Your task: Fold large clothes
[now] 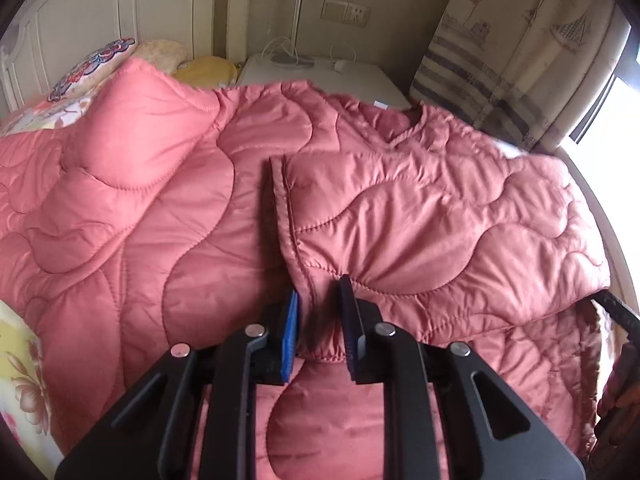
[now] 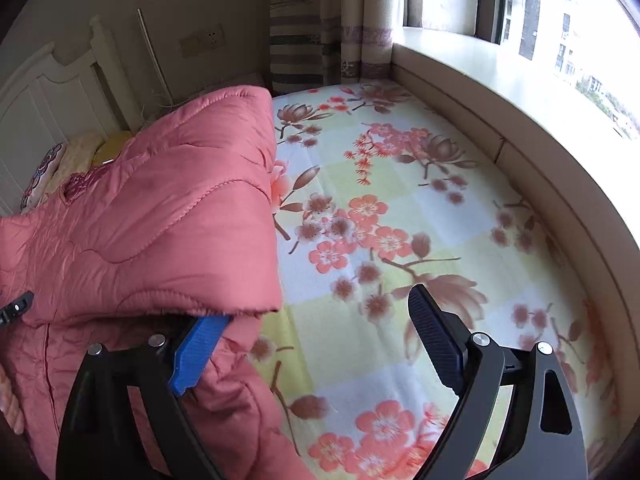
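Note:
A large pink quilted jacket [image 1: 168, 200] lies spread over the bed. One sleeve [image 1: 440, 232] is folded across its body. My left gripper [image 1: 320, 328] is shut on the cuff end of that sleeve [image 1: 320, 320], pinched between the blue pads. In the right wrist view the jacket [image 2: 160, 220] fills the left side, its folded edge raised. My right gripper [image 2: 316, 340] is open wide and empty; its left blue finger [image 2: 196, 352] sits just under the jacket's edge, its right finger [image 2: 436, 340] over the sheet.
A floral bed sheet [image 2: 400, 220] covers the bed to the right of the jacket. A window ledge [image 2: 500, 120] runs along the bed's right side. Pillows [image 1: 100, 68], a white headboard [image 1: 72, 12] and a white nightstand [image 1: 320, 76] stand at the far end. Curtains [image 1: 520, 60] hang at the back right.

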### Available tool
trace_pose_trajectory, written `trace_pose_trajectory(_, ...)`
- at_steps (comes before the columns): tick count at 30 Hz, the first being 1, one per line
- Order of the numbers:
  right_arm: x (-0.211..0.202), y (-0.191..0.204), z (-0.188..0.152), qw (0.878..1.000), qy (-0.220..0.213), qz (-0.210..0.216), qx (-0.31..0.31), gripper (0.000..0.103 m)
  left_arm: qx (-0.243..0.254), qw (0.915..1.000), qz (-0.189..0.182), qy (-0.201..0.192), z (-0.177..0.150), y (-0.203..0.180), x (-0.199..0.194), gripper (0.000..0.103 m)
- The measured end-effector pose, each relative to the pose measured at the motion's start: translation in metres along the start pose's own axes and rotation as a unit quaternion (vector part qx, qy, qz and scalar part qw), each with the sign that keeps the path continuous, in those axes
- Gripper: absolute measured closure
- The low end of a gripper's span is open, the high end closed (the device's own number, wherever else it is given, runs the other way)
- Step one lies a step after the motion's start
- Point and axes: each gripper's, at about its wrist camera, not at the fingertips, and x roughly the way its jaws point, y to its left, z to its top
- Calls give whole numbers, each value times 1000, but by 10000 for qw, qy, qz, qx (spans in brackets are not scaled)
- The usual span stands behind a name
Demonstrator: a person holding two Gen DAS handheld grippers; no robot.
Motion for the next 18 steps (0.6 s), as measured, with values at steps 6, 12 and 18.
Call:
trace_pose_trajectory(6,-68,-5,7,9919,-1142,543,-70,37,-124,9930,-148,-1169,7,2,-57,15)
trace_pose_trajectory(12,-12,70,30,9895,-571,610,-1178,43,362,9993,62,-121,10,-29,13,15)
trace_pose_trajectory(18,32,28,29,9963,217,786,-272,39,445,9989,-73,152,5,-23,30,11)
